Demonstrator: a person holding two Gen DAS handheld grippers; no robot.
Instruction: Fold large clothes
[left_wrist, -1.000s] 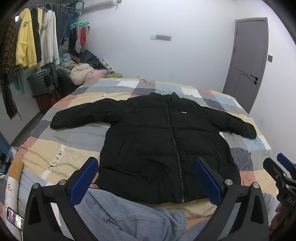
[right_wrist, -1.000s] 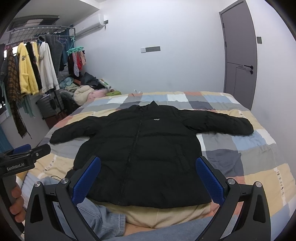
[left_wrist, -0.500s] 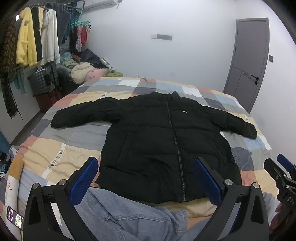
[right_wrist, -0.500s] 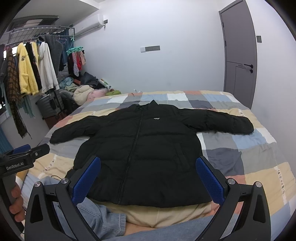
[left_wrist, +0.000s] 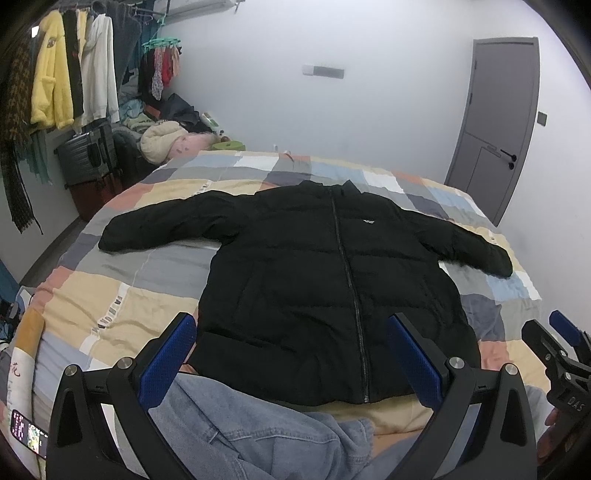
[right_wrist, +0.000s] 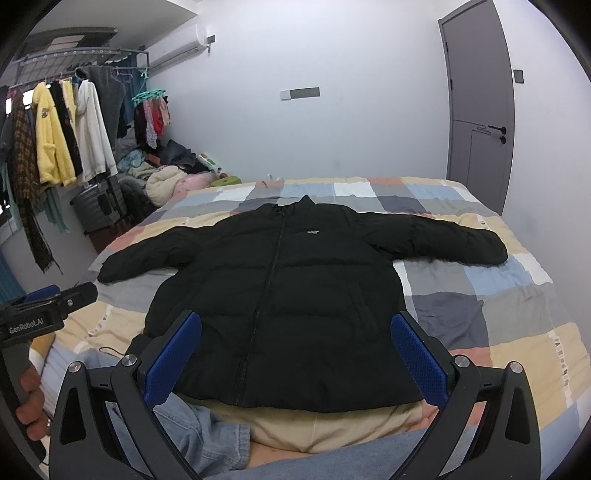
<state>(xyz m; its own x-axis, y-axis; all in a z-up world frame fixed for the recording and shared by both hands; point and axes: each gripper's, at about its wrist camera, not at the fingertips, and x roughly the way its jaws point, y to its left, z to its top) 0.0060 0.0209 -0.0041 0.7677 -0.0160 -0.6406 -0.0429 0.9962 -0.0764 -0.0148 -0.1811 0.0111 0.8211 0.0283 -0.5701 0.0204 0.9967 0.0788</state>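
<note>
A black puffer jacket (left_wrist: 325, 280) lies face up on the patchwork bedspread (left_wrist: 122, 295), zipped shut, collar toward the far wall and hem nearest the cameras, both sleeves spread out to the sides. Its quilted, padded shell looks soft and bulky rather than heavy; it will likely spring back when folded and the smooth outer fabric may slide on itself, so a fold will need pressing down. The sensible holds appear to be the cuffs, the left sleeve end (left_wrist: 114, 240) and the right sleeve end (right_wrist: 487, 247), to bring each arm across the chest, and then the two hem corners to double the body over.

The left gripper (left_wrist: 291, 354) hovers above the hem with its blue-padded fingers (left_wrist: 168, 363) spread wide and nothing between them. The right gripper (right_wrist: 295, 350) is likewise released and empty, held over the lower front of the jacket without touching it. A hand (right_wrist: 29, 398) grips the left tool's handle at the edge of the right wrist view.

A pair of blue jeans (left_wrist: 229, 424) sits just below the hem; whether they are worn or lying loose is hard to tell through the fisheye. Beyond the bed stand a clothes rack (right_wrist: 62, 122), a grey suitcase (left_wrist: 85, 155) and a closed grey door (right_wrist: 476, 107).
</note>
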